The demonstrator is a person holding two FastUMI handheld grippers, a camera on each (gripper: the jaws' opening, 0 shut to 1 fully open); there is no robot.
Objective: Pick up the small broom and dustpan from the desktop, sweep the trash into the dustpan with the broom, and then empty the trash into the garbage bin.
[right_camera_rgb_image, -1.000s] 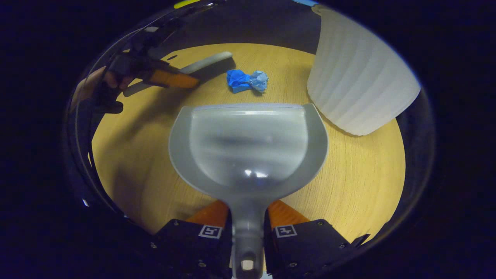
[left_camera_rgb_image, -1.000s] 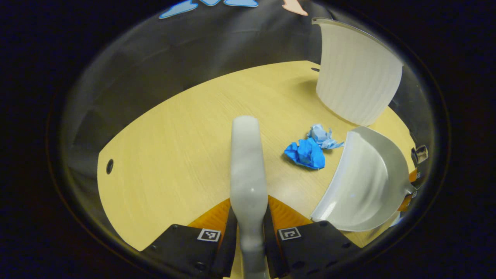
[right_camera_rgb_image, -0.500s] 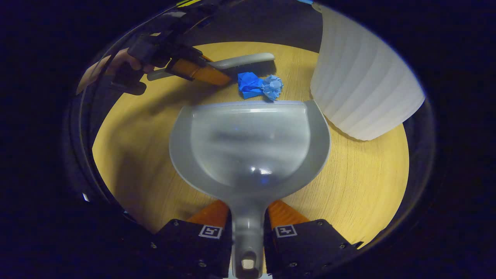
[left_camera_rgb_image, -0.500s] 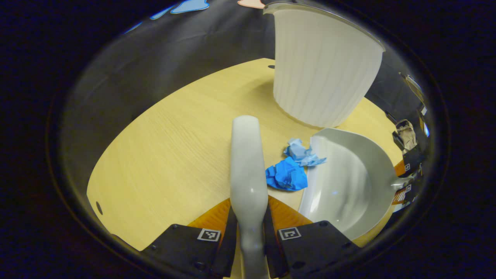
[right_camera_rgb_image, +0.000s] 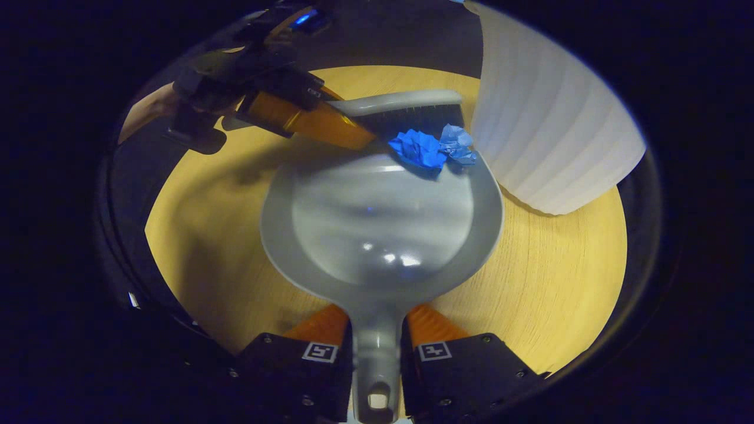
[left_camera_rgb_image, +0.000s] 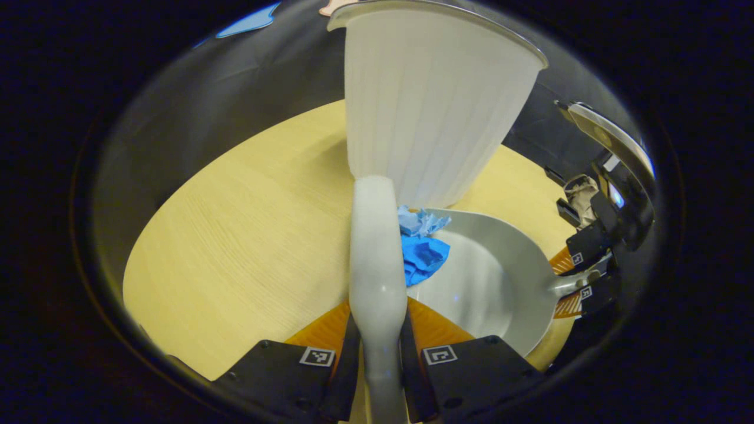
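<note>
Blue paper wads [right_camera_rgb_image: 433, 147] sit at the dustpan [right_camera_rgb_image: 377, 224] lip, my left hand-held gripper [left_camera_rgb_image: 380, 347] pinching the broom [left_camera_rgb_image: 376, 247], my right hand-held gripper [right_camera_rgb_image: 377, 353] pinching the dustpan handle; sweeping in and emptying into the white bin [left_camera_rgb_image: 436, 100] remain.

no readable text, labels or numbers

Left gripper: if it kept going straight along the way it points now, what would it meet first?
Probably the white bin. The left gripper holds the broom, whose tip already sits right in front of the bin's base, so the broom would likely touch the bin first. Depth is unclear; the gap looks small.
</note>
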